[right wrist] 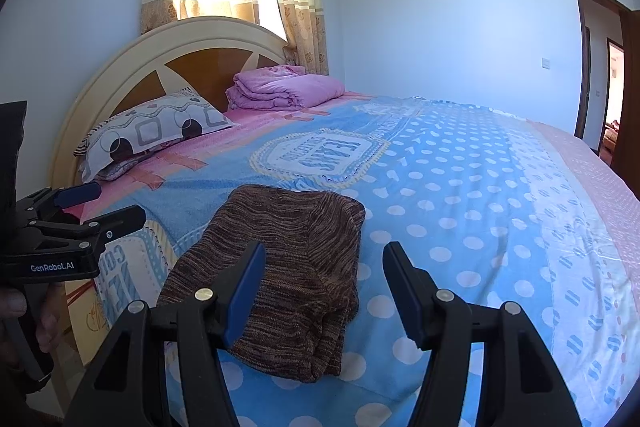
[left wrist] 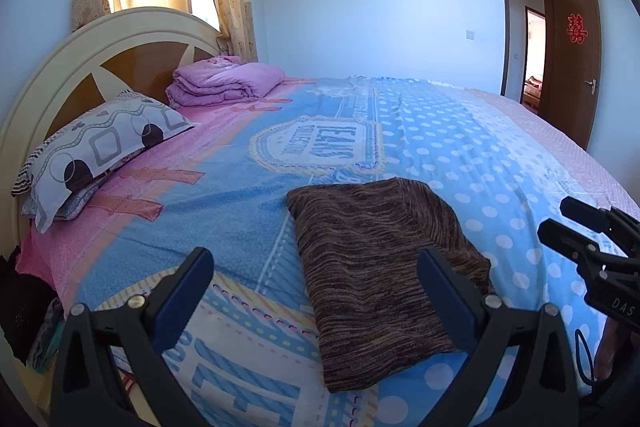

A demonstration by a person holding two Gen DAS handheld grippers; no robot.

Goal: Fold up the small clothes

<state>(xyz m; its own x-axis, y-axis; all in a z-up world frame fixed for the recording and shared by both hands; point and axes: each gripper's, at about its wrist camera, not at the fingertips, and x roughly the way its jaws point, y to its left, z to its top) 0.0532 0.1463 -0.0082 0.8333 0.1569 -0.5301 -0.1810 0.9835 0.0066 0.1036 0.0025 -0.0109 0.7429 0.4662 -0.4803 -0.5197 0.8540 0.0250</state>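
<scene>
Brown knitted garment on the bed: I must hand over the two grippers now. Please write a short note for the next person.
Left gripper: open, holding nothing.
Right gripper: open, holding nothing.
Brown knitted garment: lies folded into a compact rectangle on the blue dotted bedspread, near the bed's front edge, between both grippers; neither touches it.
Done: it looks folded already.
Left: perhaps tidy its edges or set it aside; no other small clothes clearly seen.

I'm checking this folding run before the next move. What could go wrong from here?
1. The brown knit garment lies folded near the bed's front edge; a tug toward the grippers might drag it off.
2. Left gripper and right gripper are open and empty; a shallow pinch could lift only the top layer, undoing the fold.
</scene>
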